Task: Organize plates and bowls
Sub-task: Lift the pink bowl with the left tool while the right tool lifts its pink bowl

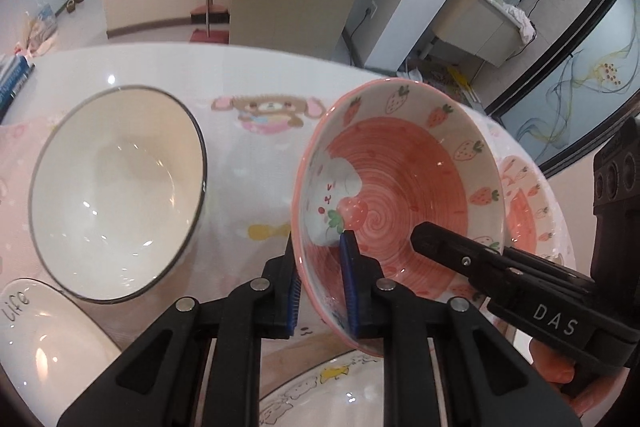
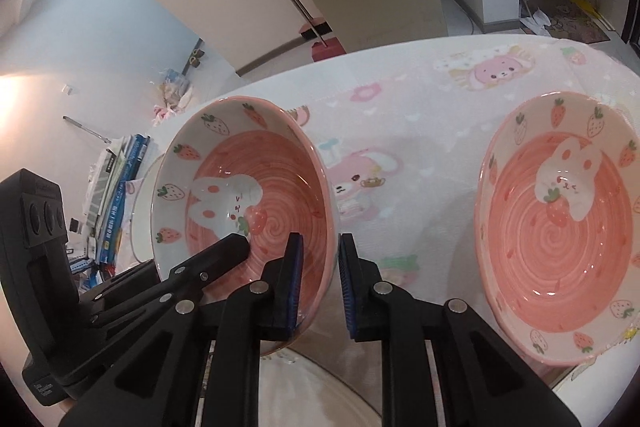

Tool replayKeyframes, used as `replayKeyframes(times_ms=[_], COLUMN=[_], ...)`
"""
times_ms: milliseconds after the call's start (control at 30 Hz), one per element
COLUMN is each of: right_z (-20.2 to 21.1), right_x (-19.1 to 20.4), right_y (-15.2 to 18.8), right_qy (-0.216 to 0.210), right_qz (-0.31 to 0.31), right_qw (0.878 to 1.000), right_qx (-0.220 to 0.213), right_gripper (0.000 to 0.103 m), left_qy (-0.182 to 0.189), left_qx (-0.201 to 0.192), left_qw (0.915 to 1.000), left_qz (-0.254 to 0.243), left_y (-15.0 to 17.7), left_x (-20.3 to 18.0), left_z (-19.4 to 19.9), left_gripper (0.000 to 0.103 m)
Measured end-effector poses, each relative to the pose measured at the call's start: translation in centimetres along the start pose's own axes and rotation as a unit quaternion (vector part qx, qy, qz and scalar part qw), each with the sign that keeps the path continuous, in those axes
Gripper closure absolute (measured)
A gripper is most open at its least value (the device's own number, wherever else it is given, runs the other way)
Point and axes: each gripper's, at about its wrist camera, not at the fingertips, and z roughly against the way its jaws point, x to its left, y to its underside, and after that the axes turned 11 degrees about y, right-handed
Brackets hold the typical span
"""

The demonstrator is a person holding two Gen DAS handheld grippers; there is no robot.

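A pink bowl with strawberries and a rabbit inside hangs tilted over the table, held from both sides. My left gripper is shut on its left rim, one blue pad inside and one outside. In the right wrist view my right gripper is shut on the opposite rim of the same bowl. The other gripper's black finger reaches into the bowl in each view. A matching pink bowl rests on the cloth to the right.
A white bowl with a dark rim sits to the left. A white plate marked "life" and a cartoon-printed plate lie near the front edge. Books are stacked at the table's left end. A pink cartoon cloth covers the table.
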Motion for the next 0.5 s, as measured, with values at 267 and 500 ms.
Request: replayKeyframes(times_ms=[267, 500], right_z=[3.8, 8.7], right_x=[1.2, 3.5], right_y=[0.1, 1.4], right_qy=[-0.023, -0.023], right_qz=[0.011, 0.035], right_qw=[0.999, 0.995], right_qx=[-0.038, -0.091], right_gripper=[0.083, 0.083], left_qy=[0.007, 0.012], left_qx=[-0.046, -0.092], left_qw=[0.9986, 0.9947], left_qz=[-0.026, -0.044], left_y=[-0.3, -0.3], left_x=[-1.3, -2.3], left_z=[4.2, 9.0], left_gripper=[0.086, 0.088])
